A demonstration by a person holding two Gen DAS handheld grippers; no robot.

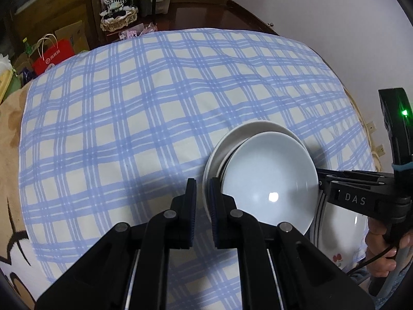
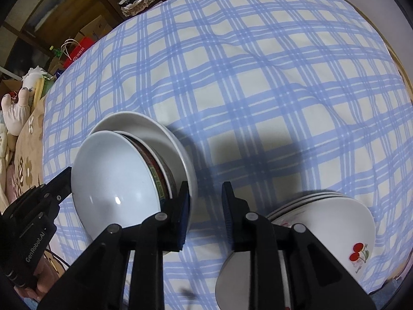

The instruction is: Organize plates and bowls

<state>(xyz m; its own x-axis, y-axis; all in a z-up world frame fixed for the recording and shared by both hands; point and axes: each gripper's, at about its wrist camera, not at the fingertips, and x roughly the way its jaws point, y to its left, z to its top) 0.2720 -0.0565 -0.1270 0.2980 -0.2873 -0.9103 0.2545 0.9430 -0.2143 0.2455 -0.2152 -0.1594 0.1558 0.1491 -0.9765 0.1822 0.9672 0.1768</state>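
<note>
The left wrist view showed the left gripper (image 1: 202,201) pinched nearly closed on the near rim of a white outer bowl (image 1: 247,129), the lowest of a nested stack resting tilted on a blue-and-white checked cloth (image 1: 129,103). A pale blue bowl (image 1: 268,180) sat uppermost in that stack. To its right, the right gripper (image 1: 321,180) reached in, its tips at the stack's far edge, a person's hand (image 1: 382,248) around its handle. Only a sliver of a cherry-printed bowl (image 1: 338,237) appeared behind it.

The right wrist view showed what the other hid: a middle bowl with a red and green patterned band (image 2: 157,178), sandwiched between the pale blue bowl (image 2: 113,180) and the white outer bowl (image 2: 165,139), making three nested bowls. The left gripper (image 2: 65,183) met the stack from the left. The right gripper (image 2: 205,201) stood partly parted, its left pad beside the white rim, nothing pressed between its pads. At right stood a second stack, topped by the cherry-printed bowl (image 2: 335,222); its rims suggested about three or four, though the exact count was unclear. The checked cloth (image 2: 258,77) covered the surface beyond.
</note>
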